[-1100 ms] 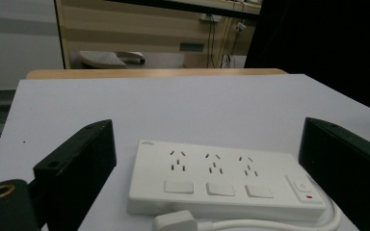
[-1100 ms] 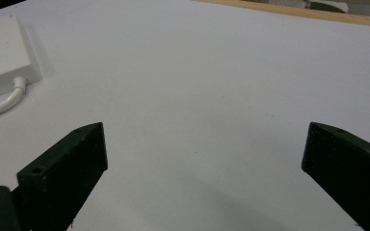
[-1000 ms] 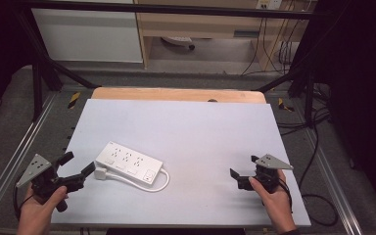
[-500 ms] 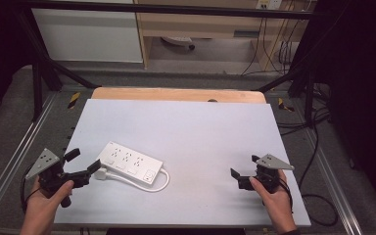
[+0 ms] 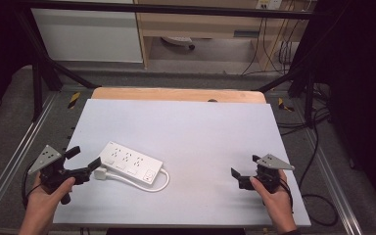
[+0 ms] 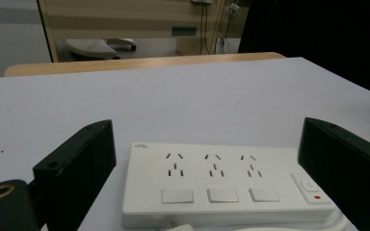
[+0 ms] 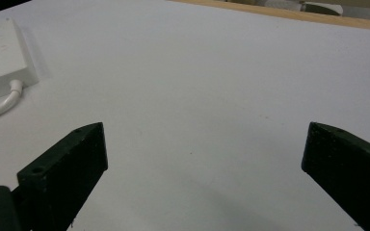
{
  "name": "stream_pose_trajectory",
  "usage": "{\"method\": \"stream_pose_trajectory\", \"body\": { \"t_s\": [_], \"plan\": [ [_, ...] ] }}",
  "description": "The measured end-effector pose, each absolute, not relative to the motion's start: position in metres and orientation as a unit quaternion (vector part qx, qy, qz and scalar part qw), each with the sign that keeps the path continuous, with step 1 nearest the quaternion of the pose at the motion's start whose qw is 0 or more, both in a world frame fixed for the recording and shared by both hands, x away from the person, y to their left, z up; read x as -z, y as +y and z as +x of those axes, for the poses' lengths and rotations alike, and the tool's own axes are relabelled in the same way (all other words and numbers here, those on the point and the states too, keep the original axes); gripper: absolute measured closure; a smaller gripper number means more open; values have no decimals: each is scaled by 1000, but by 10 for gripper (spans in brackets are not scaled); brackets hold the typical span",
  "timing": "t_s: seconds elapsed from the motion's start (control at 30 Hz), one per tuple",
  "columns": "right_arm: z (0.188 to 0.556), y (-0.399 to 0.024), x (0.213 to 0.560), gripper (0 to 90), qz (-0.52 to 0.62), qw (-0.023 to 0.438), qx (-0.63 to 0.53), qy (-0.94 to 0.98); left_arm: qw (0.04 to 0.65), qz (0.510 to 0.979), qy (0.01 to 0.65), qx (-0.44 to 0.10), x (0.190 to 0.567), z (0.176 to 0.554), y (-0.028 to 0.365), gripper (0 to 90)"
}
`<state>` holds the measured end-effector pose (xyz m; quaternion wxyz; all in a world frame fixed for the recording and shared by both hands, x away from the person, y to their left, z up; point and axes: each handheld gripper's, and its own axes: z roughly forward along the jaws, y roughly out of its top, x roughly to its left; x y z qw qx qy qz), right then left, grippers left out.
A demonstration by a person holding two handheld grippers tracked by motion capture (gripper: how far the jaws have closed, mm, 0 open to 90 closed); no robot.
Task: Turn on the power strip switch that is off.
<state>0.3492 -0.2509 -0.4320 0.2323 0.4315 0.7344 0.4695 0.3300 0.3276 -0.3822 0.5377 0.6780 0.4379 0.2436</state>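
- The left tool (image 5: 83,161) has its jaws wide apart, just beside the white power strip (image 5: 131,163) at about 8 o'clock on the table (image 5: 186,127).
- I think it is lining up to grab the strip; next it must slide in and squeeze.
- The right tool (image 5: 245,171) waits with jaws apart at 4 o'clock.
- Far off stand wooden shelves (image 5: 200,24).

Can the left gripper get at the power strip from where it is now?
Probably yes. The left gripper is open right beside the power strip, whose end sits between its jaws in the left gripper view, with only the strip's own plug and cable nearby.
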Motion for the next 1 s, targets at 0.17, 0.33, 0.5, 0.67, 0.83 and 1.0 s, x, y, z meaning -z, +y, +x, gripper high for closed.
{"method": "stream_pose_trajectory", "body": {
  "t_s": [0.17, 0.33, 0.5, 0.67, 0.83, 1.0],
  "plan": [
    [349, -251, 432, 27, 432, 233, -470, 734, 533, 682, 438, -244, 384, 333, 326, 64],
    [350, -248, 433, 28, 427, 229, -468, 739, 528, 687, 437, -242, 386, 337, 325, 64],
    [350, -249, 432, 28, 427, 231, -469, 738, 520, 692, 442, -234, 389, 341, 324, 64],
    [349, -249, 432, 28, 428, 229, -472, 736, 517, 696, 443, -227, 392, 344, 323, 65],
    [349, -251, 431, 28, 432, 231, -473, 732, 509, 696, 453, -228, 396, 347, 322, 68],
    [349, -252, 431, 28, 434, 228, -474, 732, 505, 693, 467, -215, 398, 350, 323, 71]
  ]
}}
